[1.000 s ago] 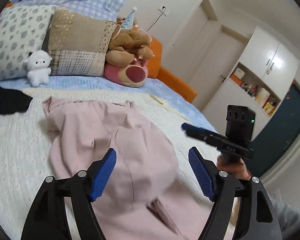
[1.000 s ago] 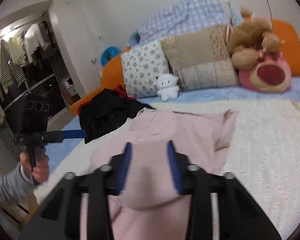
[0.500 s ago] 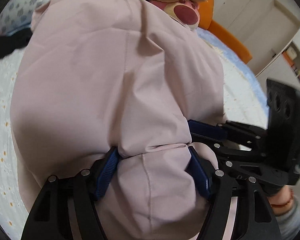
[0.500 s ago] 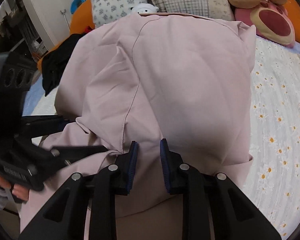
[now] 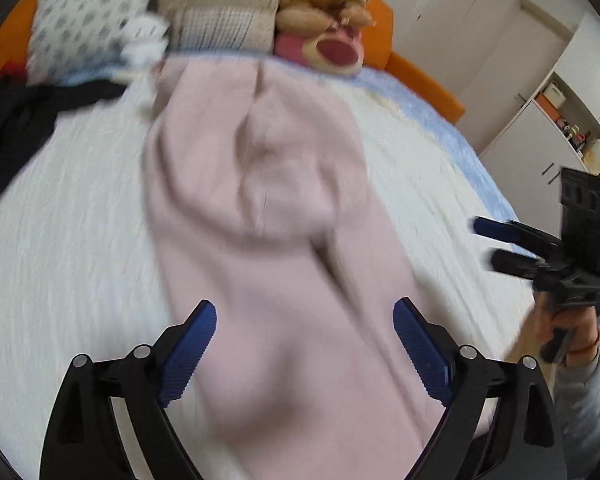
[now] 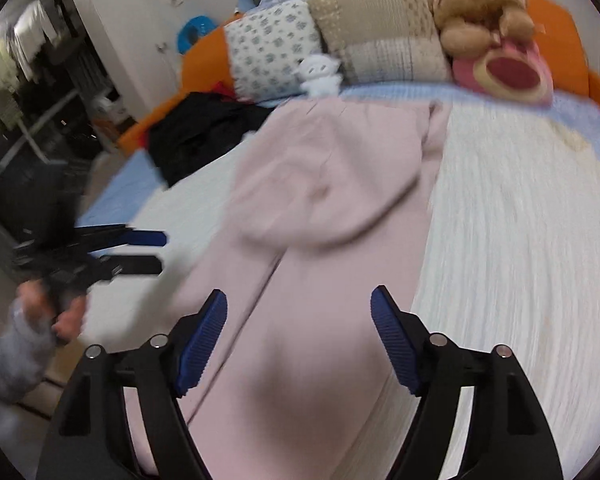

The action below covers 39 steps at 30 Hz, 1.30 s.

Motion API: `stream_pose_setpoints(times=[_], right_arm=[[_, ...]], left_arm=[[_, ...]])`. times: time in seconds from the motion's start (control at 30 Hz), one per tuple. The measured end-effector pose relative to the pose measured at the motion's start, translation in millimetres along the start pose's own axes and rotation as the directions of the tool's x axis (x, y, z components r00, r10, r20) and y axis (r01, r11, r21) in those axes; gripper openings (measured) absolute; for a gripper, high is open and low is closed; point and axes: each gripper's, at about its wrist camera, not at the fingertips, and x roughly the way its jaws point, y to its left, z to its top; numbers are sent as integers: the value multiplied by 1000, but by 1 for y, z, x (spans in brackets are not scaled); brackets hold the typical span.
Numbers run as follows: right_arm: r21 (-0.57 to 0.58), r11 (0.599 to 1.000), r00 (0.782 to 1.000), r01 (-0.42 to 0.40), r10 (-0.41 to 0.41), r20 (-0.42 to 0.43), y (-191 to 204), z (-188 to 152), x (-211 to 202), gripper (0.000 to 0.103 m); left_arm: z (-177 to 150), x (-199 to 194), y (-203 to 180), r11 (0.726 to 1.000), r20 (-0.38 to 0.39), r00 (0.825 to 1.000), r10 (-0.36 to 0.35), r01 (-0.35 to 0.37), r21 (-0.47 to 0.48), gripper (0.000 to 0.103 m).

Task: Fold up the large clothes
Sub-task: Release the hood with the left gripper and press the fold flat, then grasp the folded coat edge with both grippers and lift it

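A large pale pink garment (image 5: 268, 208) lies lengthwise on the white bedspread (image 5: 60, 240), its upper part folded back over its lower part. My left gripper (image 5: 304, 312) hovers over the near end with its jaws opening wide; the cloth lies below them, untouched by the pads. In the right wrist view the same pink garment (image 6: 324, 208) runs away from my right gripper (image 6: 299, 300), whose jaws are also opening above the cloth with nothing pinched. Each gripper shows in the other's view: the right gripper (image 5: 488, 242) at the right, the left gripper (image 6: 158, 250) at the left. Both views are blurred.
A black garment (image 6: 204, 132) lies at the bed's far left. Pillows (image 6: 380, 44), a small white plush (image 6: 320, 72) and a pink-and-brown plush (image 6: 504, 68) line the orange headboard (image 6: 572, 40). A white wardrobe (image 5: 540, 128) stands to the right, hanging clothes (image 6: 28, 44) to the left.
Half a second ago both grippers held the pink cloth bunched close to the cameras. Now both have let go and pulled back, and the garment lies flat on the bed.
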Motion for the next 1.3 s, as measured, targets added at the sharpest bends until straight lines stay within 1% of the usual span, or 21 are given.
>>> stream_pose_setpoints(times=[0.07,0.13,0.23,0.33,0.43,0.53,0.57,0.63,0.67,0.7,0.73,0.83,0.87,0.9,0.93,0.97,1.0,1.03,1.17,1.2,1.3], right_arm=[[46,997,997,-57,59,-43,5,-39,-23,77],[99,991,989,-94,104,-101,10,-82,-33,76],[169,983,978,-73,103,-180,11,-130,-32,77],[240,968,969,-74,126,-211,6,-164,-27,77],[332,940,958,-77,163,-238,-2,-183,-17,77],[324,943,958,-71,155,-240,1,-187,-12,77],[323,944,959,-71,154,-239,1,-183,-10,75],[310,949,960,-56,137,-246,4,-178,-7,68],[304,951,960,-52,132,-247,4,-171,-1,62],[303,951,960,-55,134,-246,5,-169,-1,50],[306,950,959,-64,143,-243,6,-167,0,45],[295,954,961,-61,136,-242,4,-165,2,27],[293,954,961,-62,136,-240,2,-163,4,21],[300,951,961,-69,144,-236,1,-163,4,17],[308,948,960,-82,158,-232,0,-162,4,16],[318,944,960,-93,170,-222,-2,-162,1,14],[328,938,959,-115,191,-210,-3,-160,-2,13],[345,927,956,-146,222,-192,-6,-156,-6,13],[387,892,943,-234,304,-132,-14,-134,-18,11],[388,885,940,-257,323,-114,-15,-123,-20,11],[387,869,933,-307,355,-58,-19,-89,-26,10]], left_arm=[[-39,-5,9,999,-80,996,-36,33,-42,92],[-76,-7,13,998,-134,991,-26,17,-66,92],[-120,0,20,994,-194,980,-42,22,-106,92],[-151,7,25,988,-245,967,-74,38,-149,92],[-176,18,26,977,-293,946,-138,82,-197,92],[-180,18,20,984,-282,953,-114,69,-166,92],[-181,18,21,980,-277,952,-130,81,-182,92],[-180,20,19,971,-276,946,-167,110,-212,89],[-181,21,18,970,-279,944,-174,115,-216,84],[-182,21,15,968,-286,940,-188,128,-214,80],[-183,22,13,966,-294,934,-205,144,-216,77],[-187,30,5,962,-319,921,-225,157,-225,57],[-187,32,5,961,-322,919,-228,158,-229,43],[-189,33,7,953,-324,913,-249,171,-251,30],[-190,34,11,938,-319,903,-287,196,-287,24],[-189,32,15,919,-311,892,-327,225,-324,12],[-187,31,21,891,-302,874,-382,261,-372,11],[-192,28,28,872,-292,862,-413,283,-399,10],[-167,12,38,770,-199,807,-556,410,-490,9],[-156,5,39,754,-173,798,-577,438,-489,9],[-122,-11,43,733,-111,793,-600,488,-473,9]])
